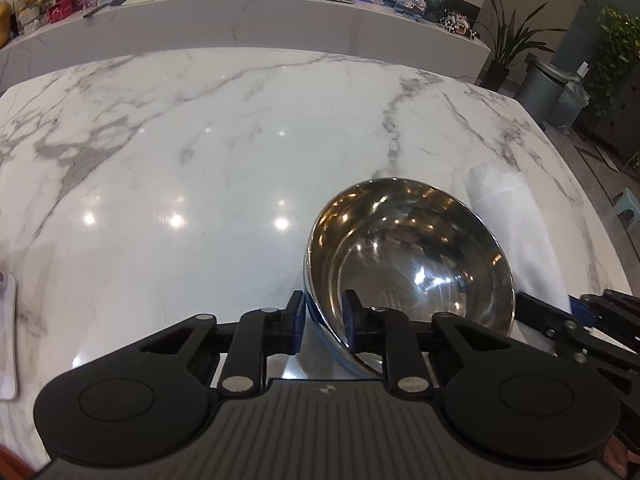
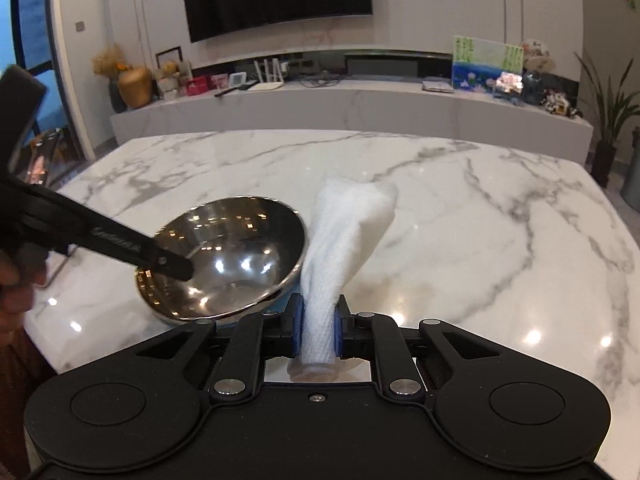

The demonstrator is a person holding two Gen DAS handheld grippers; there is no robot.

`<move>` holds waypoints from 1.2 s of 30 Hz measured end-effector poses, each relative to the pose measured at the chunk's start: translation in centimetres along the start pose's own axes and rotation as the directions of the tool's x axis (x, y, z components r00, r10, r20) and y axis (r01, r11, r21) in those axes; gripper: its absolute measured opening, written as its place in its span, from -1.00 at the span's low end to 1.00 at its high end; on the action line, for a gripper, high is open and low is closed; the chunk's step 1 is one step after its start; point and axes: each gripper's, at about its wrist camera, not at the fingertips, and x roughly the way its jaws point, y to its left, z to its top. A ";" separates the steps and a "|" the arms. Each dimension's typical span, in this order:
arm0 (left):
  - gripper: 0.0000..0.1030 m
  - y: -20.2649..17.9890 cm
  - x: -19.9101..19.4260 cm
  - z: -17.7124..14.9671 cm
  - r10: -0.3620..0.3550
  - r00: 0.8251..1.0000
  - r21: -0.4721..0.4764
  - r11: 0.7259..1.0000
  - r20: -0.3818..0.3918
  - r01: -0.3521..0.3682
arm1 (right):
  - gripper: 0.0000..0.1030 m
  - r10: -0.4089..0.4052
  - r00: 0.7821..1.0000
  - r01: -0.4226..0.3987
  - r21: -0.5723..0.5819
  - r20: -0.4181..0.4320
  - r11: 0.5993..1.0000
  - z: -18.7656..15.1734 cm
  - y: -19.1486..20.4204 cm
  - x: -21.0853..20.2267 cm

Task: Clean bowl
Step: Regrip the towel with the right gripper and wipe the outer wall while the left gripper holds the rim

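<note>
A shiny steel bowl with a blue outside sits tilted on the marble table. My left gripper is shut on its near rim, one pad outside the wall and one inside. In the right wrist view the bowl lies left of centre, and the left gripper reaches into it from the left. My right gripper is shut on a white cloth, which rises in a bunch from between the pads beside the bowl. In the left wrist view the cloth shows behind the bowl's right side.
A flat white object lies at the table's left edge. A person's hand holds the left gripper. Beyond the table stand a low marble shelf with small items, a grey bin and potted plants.
</note>
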 end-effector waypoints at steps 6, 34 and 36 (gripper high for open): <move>-0.67 0.2 0.2 0.1 -0.005 1.000 -0.007 1.000 0.007 0.005 | -0.75 0.009 0.999 -0.010 -0.030 -0.039 1.000 -0.1 0.6 0.4; -0.57 0.2 0.8 -1.3 -0.019 1.000 0.005 1.000 -0.005 0.019 | -0.75 -0.008 0.992 -0.003 -0.089 -0.124 0.996 -0.7 1.2 1.8; -0.60 0.0 0.9 -1.3 -0.004 1.000 0.018 1.000 0.000 0.004 | -0.75 -0.007 0.995 -0.001 -0.085 -0.095 0.996 -0.6 1.1 1.5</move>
